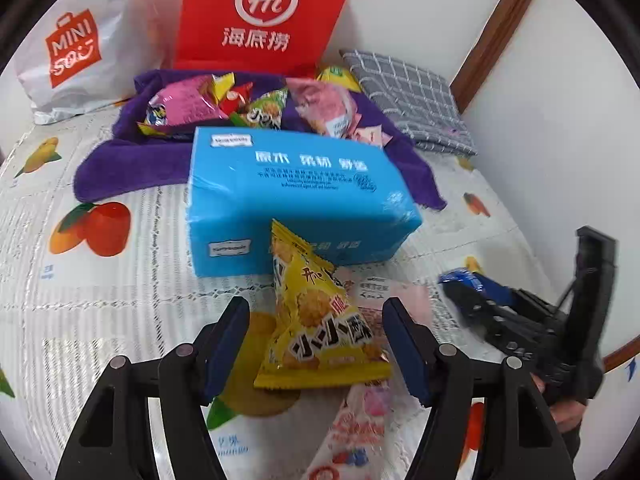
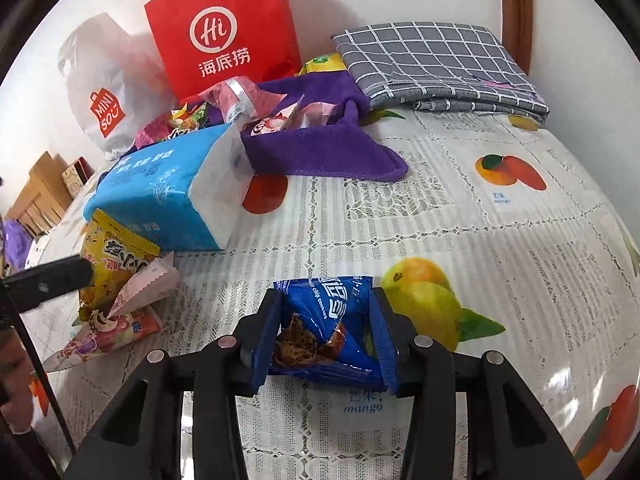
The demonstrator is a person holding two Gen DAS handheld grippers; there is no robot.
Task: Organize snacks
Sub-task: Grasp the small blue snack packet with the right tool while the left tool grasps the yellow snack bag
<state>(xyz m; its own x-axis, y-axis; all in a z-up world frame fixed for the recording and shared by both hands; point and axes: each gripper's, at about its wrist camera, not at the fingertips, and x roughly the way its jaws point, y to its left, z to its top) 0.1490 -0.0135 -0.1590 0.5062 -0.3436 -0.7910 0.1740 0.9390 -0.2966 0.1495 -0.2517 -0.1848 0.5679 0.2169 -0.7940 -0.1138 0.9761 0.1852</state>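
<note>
Left gripper point(image 1: 316, 340): jaws open, straddling the yellow pack point(image 1: 316, 312), one pad at its 9 o'clock, the other at its 3 o'clock, neither pressing yet as far as I can see

Yellow pack: leaning against the blue tissue pack point(image 1: 296, 196) on the table point(image 1: 100, 320), top seal at 12 o'clock, bottom seal at 6, nearest the camera

Long axis: runs 12 to 6 with a slight tilt toward 11, so it lies along the line of the fingers and the jaws close across the narrow width, which looks right for a pinch

Under it: a pink pack point(image 1: 360, 412) pokes out at 5 o'clock from the yellow one, partly beneath it; a second pink-white wrapper point(image 1: 380, 292) sits at its 3 o'clock, close to the right-hand pad, and could get caught in the squeeze

Right gripper point(image 2: 326, 328): jaws clamped on the blue cookie pack point(image 2: 332, 320), foil crumpled between the pads; whether it is clear of the table I cannot tell

Nearer hand: the left, no contest; from the right wrist view the yellow pack point(image 2: 116, 264) sits far off at 9 o'clock, the right hand is already loaded

Drop zone, my read: the snack pile on the purple towel point(image 1: 120, 168) at 12 o'clock, behind the tissue pack

Next call: close the left jaws where they are, then lift over the tissue pack
</note>
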